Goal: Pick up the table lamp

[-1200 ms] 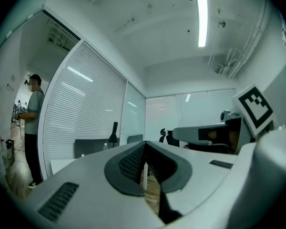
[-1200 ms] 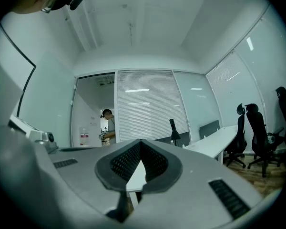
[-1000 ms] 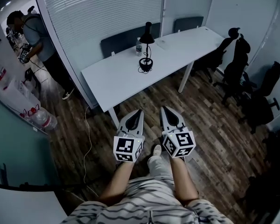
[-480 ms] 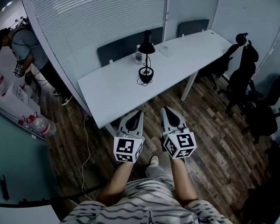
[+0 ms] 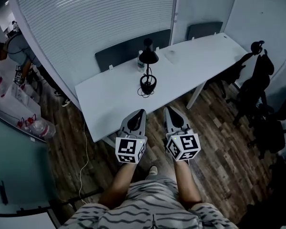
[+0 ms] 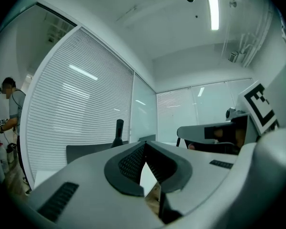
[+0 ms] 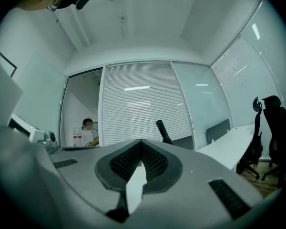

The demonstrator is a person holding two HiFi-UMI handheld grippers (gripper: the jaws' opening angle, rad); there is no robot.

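Observation:
A black table lamp (image 5: 148, 70) stands upright on a long white table (image 5: 114, 99), its cord coiled round the round base. Both grippers are held side by side in front of the table's near edge, well short of the lamp. My left gripper (image 5: 141, 111) is shut with nothing in it, and so is my right gripper (image 5: 167, 109). In the left gripper view the lamp's top (image 6: 118, 133) pokes up just left of the closed left gripper (image 6: 144, 143). The right gripper view shows the lamp's top (image 7: 163, 130) just right of the closed right gripper (image 7: 141, 140).
A small bottle (image 5: 140, 64) stands behind the lamp. Two dark chairs (image 5: 128, 49) sit behind the table against the blinds. Black office chairs (image 5: 257, 92) crowd the right side. A person (image 5: 12, 51) stands at the far left, with water jugs (image 5: 35, 127) and a floor cable (image 5: 86, 149) nearby.
The table and lamp have drawn closer and lower in the head view as the person walks forward. Both grippers stay shut and side by side.

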